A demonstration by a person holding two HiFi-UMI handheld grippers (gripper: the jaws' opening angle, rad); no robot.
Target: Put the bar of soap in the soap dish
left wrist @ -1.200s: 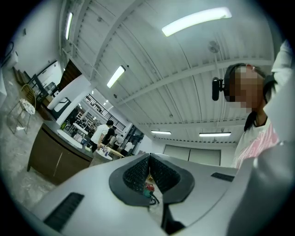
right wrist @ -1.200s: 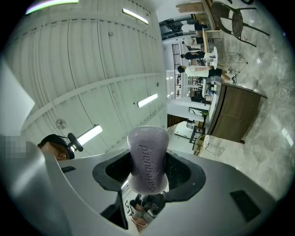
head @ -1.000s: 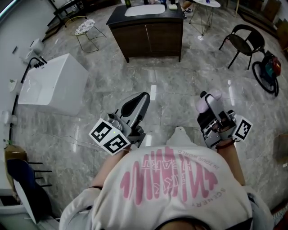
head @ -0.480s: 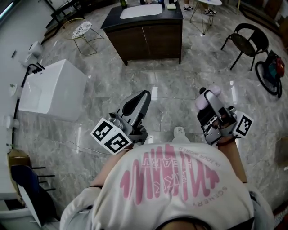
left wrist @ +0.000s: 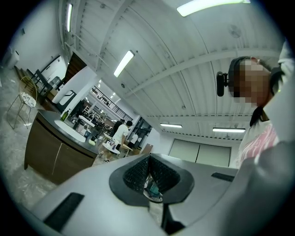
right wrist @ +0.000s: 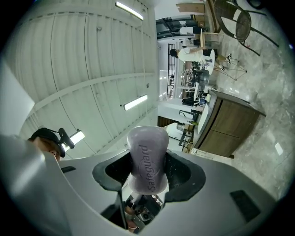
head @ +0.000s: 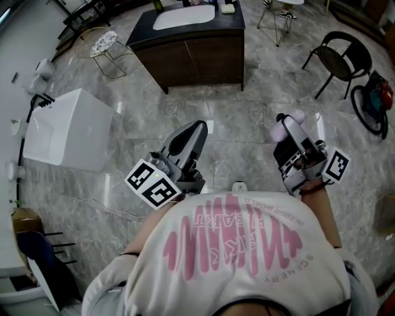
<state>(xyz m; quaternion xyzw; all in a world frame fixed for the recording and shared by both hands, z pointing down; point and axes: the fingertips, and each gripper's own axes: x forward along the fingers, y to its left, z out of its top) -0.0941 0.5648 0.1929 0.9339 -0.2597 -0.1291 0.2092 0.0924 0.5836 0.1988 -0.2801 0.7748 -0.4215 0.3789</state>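
Soap (right wrist: pixel 148 159), a pale purple bar, stood upright between the jaws of the right hand-held gripper (right wrist: pixel 147 171). The gripper was clenched on its lower part. The upper half of the bar stuck out beyond the jaw tips, with raised lettering running along its face. In the head view the same bar showed as a pale lump at the front end of that gripper, held out above the grey marble floor (head: pixel 247 123).

The left hand-held gripper (head: pixel 195 132) was held beside it, well apart to the left. Its jaws were pressed together with nothing between the ribbed pads (left wrist: pixel 138 173).

Well ahead of both grippers stood a dark wooden bench (head: pixel 191 49) with a white basin (head: pixel 184 16) set in its top. A small pale thing (head: pixel 228 8) lay on the bench top just right of the basin, too small to make out.

Ahead and to the left of the left hand-held gripper, a white tub (head: pixel 68 126) stood near the wall. A wire side table (head: pixel 103 42) stood farther off on the same side. Ahead and to the right of the right hand-held gripper was a black chair (head: pixel 336 58). Behind both grippers, the person's white shirt (head: pixel 234 247) with pink print filled the near part of the head view.
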